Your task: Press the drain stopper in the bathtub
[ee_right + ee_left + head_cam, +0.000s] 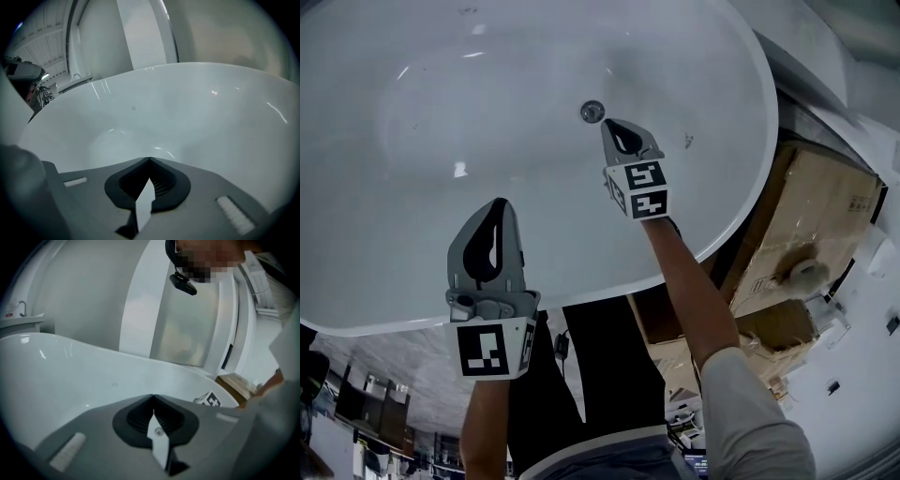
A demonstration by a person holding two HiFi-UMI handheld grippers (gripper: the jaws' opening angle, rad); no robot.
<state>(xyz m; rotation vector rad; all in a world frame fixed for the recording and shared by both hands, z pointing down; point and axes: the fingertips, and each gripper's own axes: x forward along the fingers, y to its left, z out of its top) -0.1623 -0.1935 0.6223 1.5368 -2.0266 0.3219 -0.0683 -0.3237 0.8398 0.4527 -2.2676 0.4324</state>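
Your left claw [499,204] is pressed together with nothing in it, over the near side of the white bathtub [412,187]. Your right claw [610,124], also pressed together and empty, reaches farther in. Its tip is just beside the round drain stopper [592,112].

Drain stopper [592,112] — small, round, shiny metal; set in the floor of the white oval bathtub [412,281], near one end.
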